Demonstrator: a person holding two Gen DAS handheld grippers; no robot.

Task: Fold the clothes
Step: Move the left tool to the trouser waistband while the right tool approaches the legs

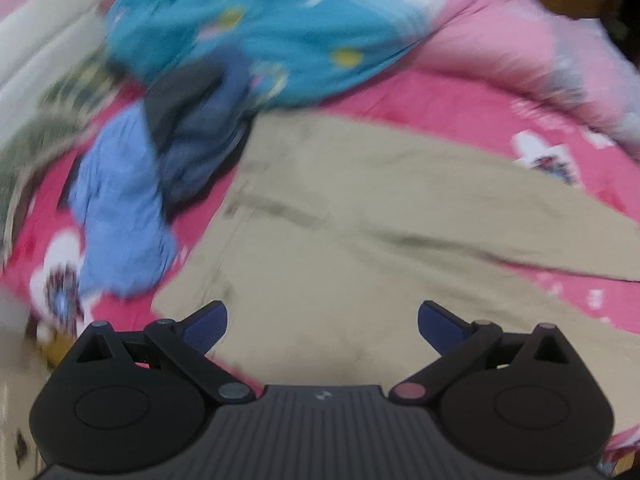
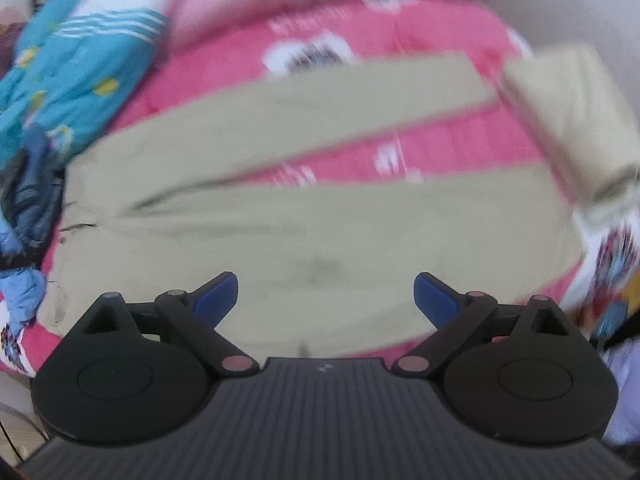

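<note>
I see a pink sheet (image 2: 440, 148) with cartoon prints covering the bed. A pale pink quilt (image 1: 500, 40) is bunched along its far edge.

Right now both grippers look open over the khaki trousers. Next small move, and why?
Probably lower the right gripper onto the near leg of the khaki trousers and pinch it. Both grippers hang open and hold nothing, left gripper included. The trousers lie flat on the pink bedspread with the legs spread apart, so bringing one leg over the other seems the first fold.
</note>
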